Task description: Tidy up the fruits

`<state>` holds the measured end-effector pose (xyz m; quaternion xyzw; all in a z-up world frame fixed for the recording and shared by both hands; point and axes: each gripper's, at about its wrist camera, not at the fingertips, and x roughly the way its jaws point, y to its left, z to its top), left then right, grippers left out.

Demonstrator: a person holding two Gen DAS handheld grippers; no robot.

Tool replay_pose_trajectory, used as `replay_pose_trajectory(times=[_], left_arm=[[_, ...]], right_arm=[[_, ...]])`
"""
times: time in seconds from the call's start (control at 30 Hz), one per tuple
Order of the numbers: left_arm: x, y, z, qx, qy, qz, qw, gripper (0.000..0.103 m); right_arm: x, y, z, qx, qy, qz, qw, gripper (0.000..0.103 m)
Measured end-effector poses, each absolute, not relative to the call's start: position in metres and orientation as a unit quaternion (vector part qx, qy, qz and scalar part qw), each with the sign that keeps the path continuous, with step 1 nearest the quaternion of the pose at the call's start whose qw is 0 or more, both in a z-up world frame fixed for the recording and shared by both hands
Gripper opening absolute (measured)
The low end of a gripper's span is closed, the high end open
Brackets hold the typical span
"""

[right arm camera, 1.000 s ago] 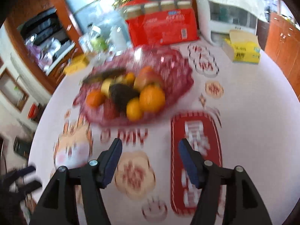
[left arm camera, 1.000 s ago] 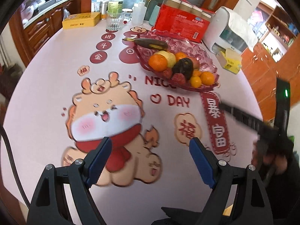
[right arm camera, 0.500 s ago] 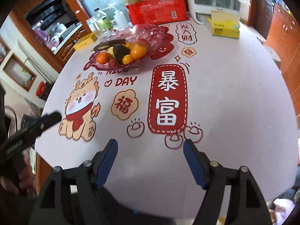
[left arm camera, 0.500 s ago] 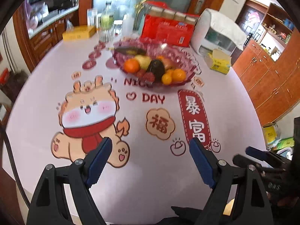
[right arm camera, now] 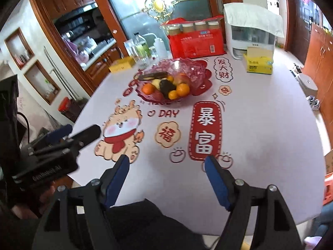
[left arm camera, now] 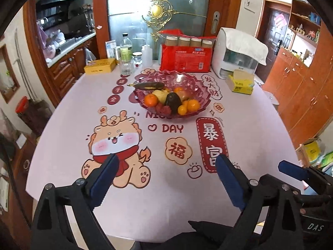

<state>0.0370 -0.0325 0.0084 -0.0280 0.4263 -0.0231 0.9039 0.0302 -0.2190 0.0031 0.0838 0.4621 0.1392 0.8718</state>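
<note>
A red glass fruit bowl (left arm camera: pixel 199 91) stands at the far middle of the table; it also shows in the right wrist view (right arm camera: pixel 195 70). It holds oranges (left arm camera: pixel 151 100), a dark avocado (left arm camera: pixel 173 101), a yellowish apple, red fruits and a blackened banana (left arm camera: pixel 148 86) on its far left rim. My left gripper (left arm camera: pixel 166 179) is open and empty, held back over the table's near edge. My right gripper (right arm camera: pixel 167 179) is open and empty, also near the front edge. Each gripper shows at the side of the other's view.
The tablecloth (left arm camera: pixel 249 129) bears a cartoon dragon and red prints. At the back stand a red pack of jars (left arm camera: pixel 186 55), a white appliance (left arm camera: pixel 237 56), a yellow tissue box (left arm camera: pixel 242 82), a glass (left arm camera: pixel 126 66), bottles and a yellow tin (left arm camera: pixel 100 66). Wooden cabinets flank the table.
Both grippers have drawn back from the fruit bowl toward the table's near edge and risen, so the bowl looks smaller and farther away. Both stay open and empty.
</note>
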Motion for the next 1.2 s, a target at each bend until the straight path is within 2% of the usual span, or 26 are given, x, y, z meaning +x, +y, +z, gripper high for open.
replay_pose_trajectory(times=[0.1,0.17,0.23,0.4,1.2], left_arm=[[0.029,-0.034,0.006,-0.019,0.427,-0.013,0.904,0.093],[0.026,-0.032,0.009,-0.017,0.418,-0.002,0.908,0.094],[0.022,-0.03,0.011,-0.016,0.411,0.007,0.912,0.102],[0.016,-0.025,0.012,-0.023,0.399,0.02,0.916,0.102],[0.021,-0.029,0.009,-0.026,0.405,0.027,0.914,0.102]], right_arm=[[0.025,-0.223,-0.005,0.098,0.462,0.122,0.873,0.076],[0.024,-0.224,-0.008,0.106,0.466,0.119,0.871,0.08],[0.022,-0.22,-0.008,0.103,0.465,0.123,0.871,0.092],[0.017,-0.214,-0.007,0.096,0.459,0.123,0.875,0.103],[0.026,-0.216,-0.004,0.077,0.464,0.121,0.874,0.103]])
